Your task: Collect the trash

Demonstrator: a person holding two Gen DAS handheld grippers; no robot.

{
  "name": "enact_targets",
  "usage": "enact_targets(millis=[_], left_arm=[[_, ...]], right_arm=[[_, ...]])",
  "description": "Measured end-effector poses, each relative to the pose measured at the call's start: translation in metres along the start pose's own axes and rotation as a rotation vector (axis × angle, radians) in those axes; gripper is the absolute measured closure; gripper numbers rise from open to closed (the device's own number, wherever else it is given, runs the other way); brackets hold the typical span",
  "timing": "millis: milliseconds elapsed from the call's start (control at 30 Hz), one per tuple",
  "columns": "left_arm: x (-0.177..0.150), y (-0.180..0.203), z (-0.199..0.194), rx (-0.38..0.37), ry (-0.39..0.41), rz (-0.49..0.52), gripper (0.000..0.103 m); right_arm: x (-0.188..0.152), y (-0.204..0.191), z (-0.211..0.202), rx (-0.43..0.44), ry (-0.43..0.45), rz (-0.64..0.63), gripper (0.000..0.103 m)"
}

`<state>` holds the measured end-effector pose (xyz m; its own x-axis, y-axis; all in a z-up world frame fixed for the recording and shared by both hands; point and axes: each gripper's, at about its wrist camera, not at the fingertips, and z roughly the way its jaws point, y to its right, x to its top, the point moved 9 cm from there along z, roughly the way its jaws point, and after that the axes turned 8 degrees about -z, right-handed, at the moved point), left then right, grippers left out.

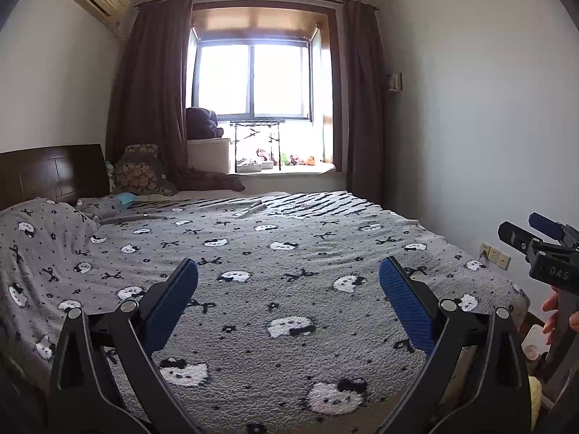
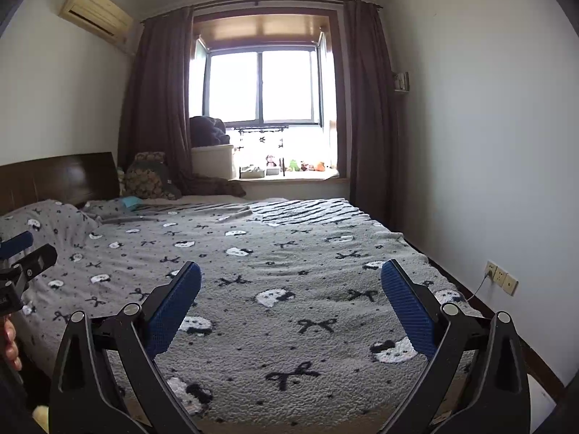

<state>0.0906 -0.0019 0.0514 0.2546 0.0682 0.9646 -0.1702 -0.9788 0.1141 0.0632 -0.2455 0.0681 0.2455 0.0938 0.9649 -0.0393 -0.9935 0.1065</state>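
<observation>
My left gripper [image 1: 288,266] is open and empty, held above the foot of a bed with a grey cat-and-bow blanket [image 1: 275,264]. My right gripper [image 2: 291,269] is open and empty too, over the same blanket [image 2: 275,289]. Each gripper shows at the edge of the other's view, the right one [image 1: 535,242] and the left one [image 2: 25,253]. A small teal item [image 1: 125,199] lies near the pillows, also in the right wrist view [image 2: 132,202]. A thin pale strip [image 1: 249,209] lies far up the bed, also in the right wrist view [image 2: 235,214]. I cannot tell if either is trash.
A dark wooden headboard [image 1: 50,173] is at the left with pillows [image 1: 141,175]. A window sill [image 1: 289,168] holds small toys and a white box. Brown curtains [image 1: 363,108] flank the window. Wall sockets [image 2: 501,276] sit low on the right wall.
</observation>
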Motion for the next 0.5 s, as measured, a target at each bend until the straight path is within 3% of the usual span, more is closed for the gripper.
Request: enact_targets(millis=[500], left_arm=[[0.0007,-0.0031,-0.0001,0.006,-0.001,-0.002,0.008]], right_arm=[[0.0023,-0.0086,0.0003,0.012,0.0,-0.01,0.003]])
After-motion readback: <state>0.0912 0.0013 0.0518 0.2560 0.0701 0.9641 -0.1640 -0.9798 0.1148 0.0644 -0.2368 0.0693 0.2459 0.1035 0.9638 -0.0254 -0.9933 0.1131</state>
